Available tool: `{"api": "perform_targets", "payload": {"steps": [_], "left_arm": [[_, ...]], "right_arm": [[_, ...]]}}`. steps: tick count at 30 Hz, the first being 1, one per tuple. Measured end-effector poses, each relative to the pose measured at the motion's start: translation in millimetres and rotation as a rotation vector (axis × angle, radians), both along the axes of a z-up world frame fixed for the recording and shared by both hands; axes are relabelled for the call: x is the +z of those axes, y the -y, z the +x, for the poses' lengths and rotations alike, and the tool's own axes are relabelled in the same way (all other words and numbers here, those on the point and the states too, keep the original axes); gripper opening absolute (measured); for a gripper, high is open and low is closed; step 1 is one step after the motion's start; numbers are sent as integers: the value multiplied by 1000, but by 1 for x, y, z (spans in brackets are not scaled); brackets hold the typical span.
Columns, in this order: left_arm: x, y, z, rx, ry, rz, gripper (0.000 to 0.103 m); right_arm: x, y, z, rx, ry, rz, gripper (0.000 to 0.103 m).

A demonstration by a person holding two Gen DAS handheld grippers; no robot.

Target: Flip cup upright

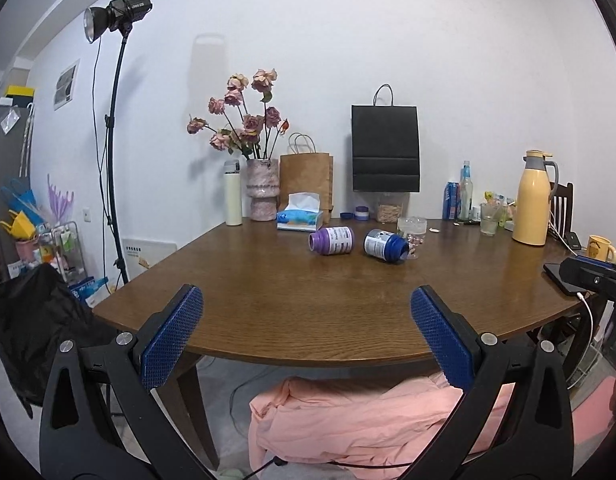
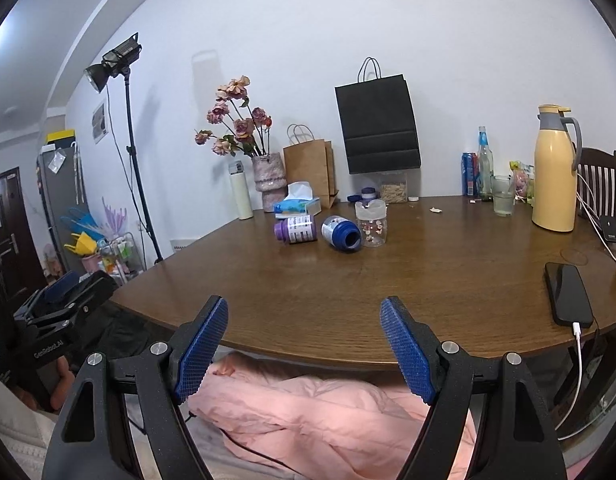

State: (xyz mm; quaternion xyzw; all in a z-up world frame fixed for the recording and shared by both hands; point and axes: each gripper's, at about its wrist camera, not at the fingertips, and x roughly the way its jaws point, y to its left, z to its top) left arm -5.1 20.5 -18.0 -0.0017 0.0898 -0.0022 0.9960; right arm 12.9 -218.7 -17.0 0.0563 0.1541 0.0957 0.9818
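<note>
A clear glass cup with small floral print [image 2: 371, 223] stands mouth-down on the brown table [image 2: 387, 288], behind a blue bottle; in the left wrist view the cup [image 1: 412, 234] is partly hidden by that bottle. My left gripper [image 1: 307, 332] is open and empty over the table's near edge. My right gripper [image 2: 304, 344] is open and empty, also at the near edge, well short of the cup.
A purple bottle [image 2: 296, 230] and a blue bottle [image 2: 341, 233] lie on their sides beside the cup. A tissue box [image 2: 298, 204], vase of flowers [image 2: 270, 180], paper bags, yellow thermos [image 2: 553, 172], drinking glass [image 2: 503, 196] and phone [image 2: 568, 294] are on the table.
</note>
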Motion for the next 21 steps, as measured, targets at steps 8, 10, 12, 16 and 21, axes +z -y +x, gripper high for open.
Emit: {"api": "perform_targets", "payload": {"steps": [8, 10, 12, 16, 21], "left_arm": [[0, -1, 1, -6, 4, 2, 103], [-1, -2, -1, -9, 2, -3, 103], [0, -1, 0, -10, 1, -3, 103], [-1, -1, -2, -11, 10, 2, 103], [-1, 3, -3, -20, 12, 8, 103]], "right_arm": [[-1, -1, -1, -1, -3, -1, 84], [-2, -1, -1, 0, -3, -1, 84], [-2, -2, -1, -1, -4, -3, 84], [-3, -2, 0, 0, -7, -4, 84], [-4, -2, 1, -1, -15, 2, 84]]}}
